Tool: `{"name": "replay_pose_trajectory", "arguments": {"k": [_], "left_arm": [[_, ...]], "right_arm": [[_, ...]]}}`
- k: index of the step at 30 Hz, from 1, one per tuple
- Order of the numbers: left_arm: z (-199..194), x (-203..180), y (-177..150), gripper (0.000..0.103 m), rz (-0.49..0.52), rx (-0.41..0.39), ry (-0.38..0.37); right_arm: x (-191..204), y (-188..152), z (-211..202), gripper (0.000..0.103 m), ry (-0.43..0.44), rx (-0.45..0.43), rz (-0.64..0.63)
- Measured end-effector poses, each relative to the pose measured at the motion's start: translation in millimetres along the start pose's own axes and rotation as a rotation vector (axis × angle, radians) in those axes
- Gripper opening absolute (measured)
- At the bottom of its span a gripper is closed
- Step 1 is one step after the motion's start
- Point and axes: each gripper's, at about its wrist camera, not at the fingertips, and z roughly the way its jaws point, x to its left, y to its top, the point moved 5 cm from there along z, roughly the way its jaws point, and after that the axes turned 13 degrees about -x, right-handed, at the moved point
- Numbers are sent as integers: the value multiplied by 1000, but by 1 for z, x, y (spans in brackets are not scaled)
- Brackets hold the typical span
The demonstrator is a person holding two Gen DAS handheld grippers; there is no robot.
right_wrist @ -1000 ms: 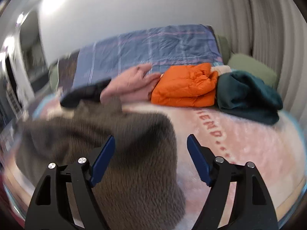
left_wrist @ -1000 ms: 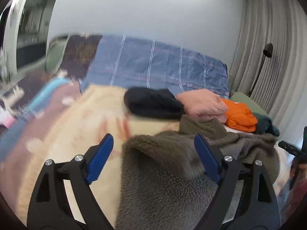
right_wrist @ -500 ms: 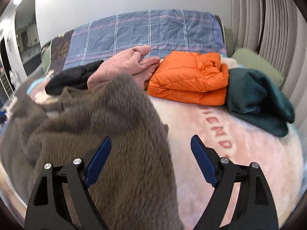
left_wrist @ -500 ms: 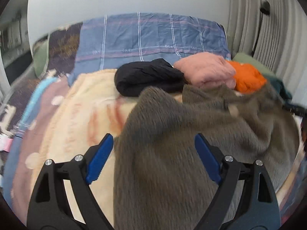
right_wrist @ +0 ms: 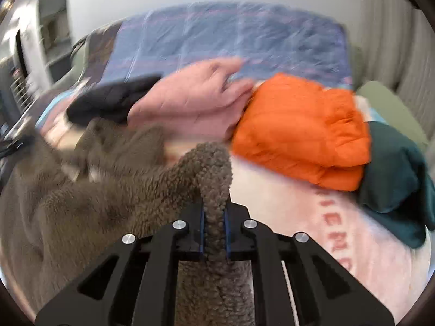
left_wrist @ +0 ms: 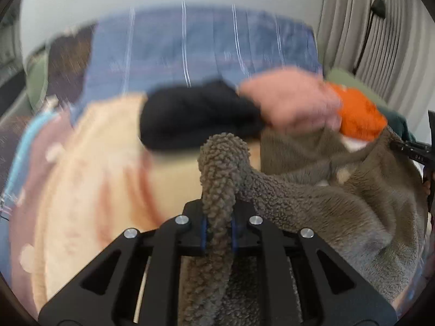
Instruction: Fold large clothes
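— Where's the fleece?

— I've got the brown fleece garment (left_wrist: 312, 203) on the bed blanket (left_wrist: 89, 179), long axis running left to right between my hands. Left gripper (left_wrist: 218, 233) is pinching its left edge; right gripper (right_wrist: 214, 235) is closing, with the right edge pressed between its pads.

— Anything crowding it?

— Beyond it, a row of folded clothes: black bundle (left_wrist: 195, 114), pink one (right_wrist: 190, 100), orange jacket (right_wrist: 301, 130), dark green one (right_wrist: 397, 174) far right. The black and pink ones sit just beside the fleece's far edge.
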Motion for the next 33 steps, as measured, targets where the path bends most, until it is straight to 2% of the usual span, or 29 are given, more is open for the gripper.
{"name": "replay_pose_trajectory", "arguments": {"k": [2,3,4,5,6,7,8,9,10,12,14,15,17,18,19,21,23,25,27,28,29,30,33], "left_arm": [[-11,17,9,12,-66,-50,4],[-8,29,8,13,-112,-39,-4],[-1,38,4,14,-150,-18,-11],[11,46,-7,16,-183,24,-2],[31,54,-28,23,-188,96,58],[47,57,-46,31,-167,157,116],[65,59,-70,33,-148,231,154],[71,59,-79,36,-165,240,141],[67,64,-77,45,-210,215,135],[54,73,-67,64,-233,169,160],[40,76,-56,64,-242,129,157],[32,77,-50,60,-253,106,155],[10,72,-31,56,-283,31,117],[-5,62,-18,52,-290,-17,71],[-11,54,-10,49,-286,-37,41],[-19,23,4,49,-248,-57,-33],[-19,-19,10,51,-172,-34,-99],[-10,-56,2,67,-107,9,-152],[8,-80,-21,74,-35,68,-147],[27,-90,-44,75,22,128,-108],[45,-94,-67,77,48,195,-72],[56,-94,-82,77,25,235,-73],[50,-87,-75,77,-23,194,-78]], "right_arm": [[-17,6,4,10,10,-10,125],[-25,4,14,10,36,16,190],[-31,-5,31,12,61,81,233],[-34,-19,51,18,44,151,238],[-37,-37,68,22,-13,207,216],[-38,-49,78,39,-49,239,195],[-37,-62,87,57,-82,259,172],[-41,-66,87,61,-100,240,180],[-44,-64,83,62,-94,228,207],[-49,-57,73,64,-102,212,222],[-47,-49,58,64,-165,193,151],[-44,-43,49,64,-203,171,111],[-29,-23,23,62,-262,79,30],[-20,-14,11,62,-258,33,10],[-4,-3,-4,62,-224,-19,1],[22,8,-17,62,-136,-63,-2],[59,11,-25,62,-6,-77,-14],[77,2,-20,62,55,-52,-13],[86,-30,6,65,32,54,-21],[81,-63,28,68,-31,157,-25],[78,-85,43,69,-30,198,-5],[73,-96,46,69,-21,174,24],[72,-88,36,70,-34,131,19]]}}
